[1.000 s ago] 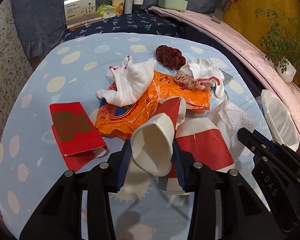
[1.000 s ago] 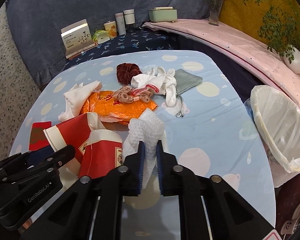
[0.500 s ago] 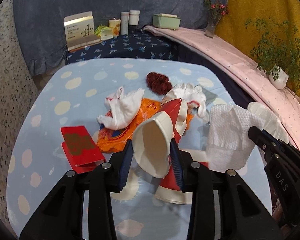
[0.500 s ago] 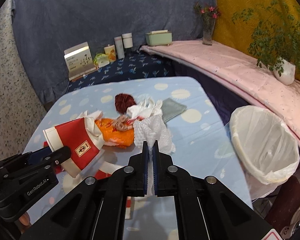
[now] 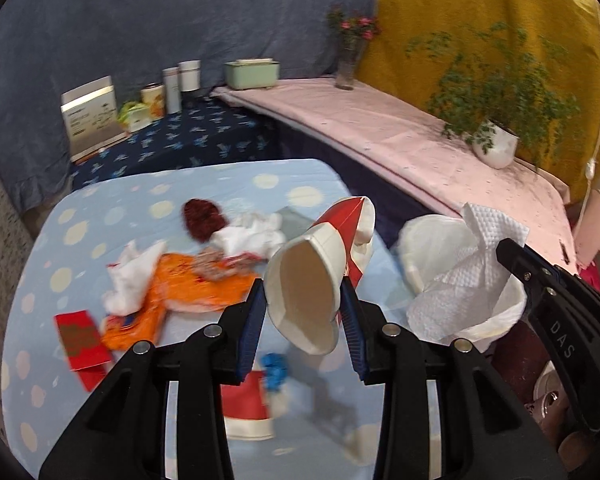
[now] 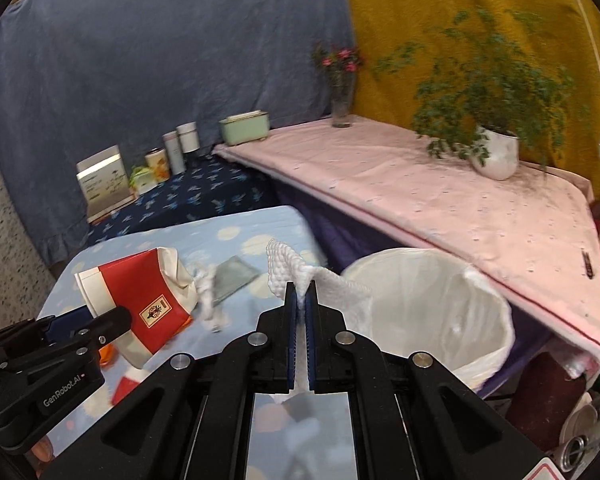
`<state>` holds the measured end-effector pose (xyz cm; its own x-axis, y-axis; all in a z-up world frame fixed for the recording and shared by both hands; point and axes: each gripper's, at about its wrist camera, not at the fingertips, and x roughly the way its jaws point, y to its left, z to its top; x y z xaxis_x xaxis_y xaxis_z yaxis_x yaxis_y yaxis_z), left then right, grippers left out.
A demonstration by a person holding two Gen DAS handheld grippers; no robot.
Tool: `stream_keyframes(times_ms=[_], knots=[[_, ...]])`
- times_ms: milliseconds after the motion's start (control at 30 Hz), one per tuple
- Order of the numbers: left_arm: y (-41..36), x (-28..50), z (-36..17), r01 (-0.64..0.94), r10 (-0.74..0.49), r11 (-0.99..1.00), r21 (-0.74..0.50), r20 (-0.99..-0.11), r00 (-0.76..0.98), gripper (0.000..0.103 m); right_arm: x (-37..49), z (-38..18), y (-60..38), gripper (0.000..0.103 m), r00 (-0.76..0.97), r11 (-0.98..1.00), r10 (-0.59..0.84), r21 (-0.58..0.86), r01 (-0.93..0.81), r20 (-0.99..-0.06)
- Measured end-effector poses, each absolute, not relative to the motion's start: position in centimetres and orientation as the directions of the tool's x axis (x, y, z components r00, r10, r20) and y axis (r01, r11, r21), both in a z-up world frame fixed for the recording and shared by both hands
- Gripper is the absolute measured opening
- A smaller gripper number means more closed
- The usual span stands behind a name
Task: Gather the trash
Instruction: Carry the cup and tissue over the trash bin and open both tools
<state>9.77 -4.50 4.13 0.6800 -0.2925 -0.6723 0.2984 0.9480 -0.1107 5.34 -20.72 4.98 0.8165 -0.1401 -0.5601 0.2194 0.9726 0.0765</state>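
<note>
A blue drape [image 6: 160,60] and a yellow one [image 6: 480,12] back the room. A pink-covered ledge [image 6: 440,200] runs along the table's [image 5: 100,208] right edge

Ahead of the left jaws, the dotted blue table [image 5: 80,232] carries an orange bag [image 5: 188,294], white cloths [image 5: 134,280], a maroon scrunchie [image 5: 202,222] and a grey pouch [image 5: 296,220], with a red envelope [image 5: 82,338] left and a red-and-white box [image 5: 246,408] below.

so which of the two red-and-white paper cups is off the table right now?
The red-and-white cup clamped in the left gripper, open mouth toward the camera. The other cup lies on the table below it.
</note>
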Motion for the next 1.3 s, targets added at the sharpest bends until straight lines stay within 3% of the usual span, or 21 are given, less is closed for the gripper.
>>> stream_keyframes(times_ms=[367,667,733,800,1000,1300], knots=[[-15.5,10.9,3.5,0.497,-0.465,0.854,-0.157,-0.660,0.590,0.036,4.8,3.7,-30.9,0.004,0.774,0.923,-0.236,0.112,0.367,-0.588],[-20.3,12.3,2.3,0.554,-0.503,0.817,-0.162,-0.670,0.546,0.040,6.3,1.4,-34.8,0.006,0.742,0.903,-0.254,0.123,0.412,-0.621],[-20.7,12.6,2.0,0.553,-0.507,0.815,-0.172,-0.673,0.539,0.051,6.4,1.2,-35.2,0.016,0.741,0.898,-0.270,0.117,0.424,-0.615],[-21.0,12.8,1.9,0.546,-0.504,0.820,-0.173,-0.672,0.543,0.059,6.6,1.1,-35.5,0.036,0.742,0.892,-0.275,0.124,0.434,-0.612],[-21.0,12.9,1.4,0.523,-0.457,0.843,-0.128,-0.682,0.571,0.061,6.3,1.3,-35.7,0.048,0.752,0.891,-0.279,0.132,0.435,-0.597],[-18.6,12.3,2.3,0.468,-0.412,0.877,-0.106,-0.667,0.620,0.072,5.0,2.5,-33.8,0.061,0.769,0.902,-0.279,0.118,0.415,-0.575]])
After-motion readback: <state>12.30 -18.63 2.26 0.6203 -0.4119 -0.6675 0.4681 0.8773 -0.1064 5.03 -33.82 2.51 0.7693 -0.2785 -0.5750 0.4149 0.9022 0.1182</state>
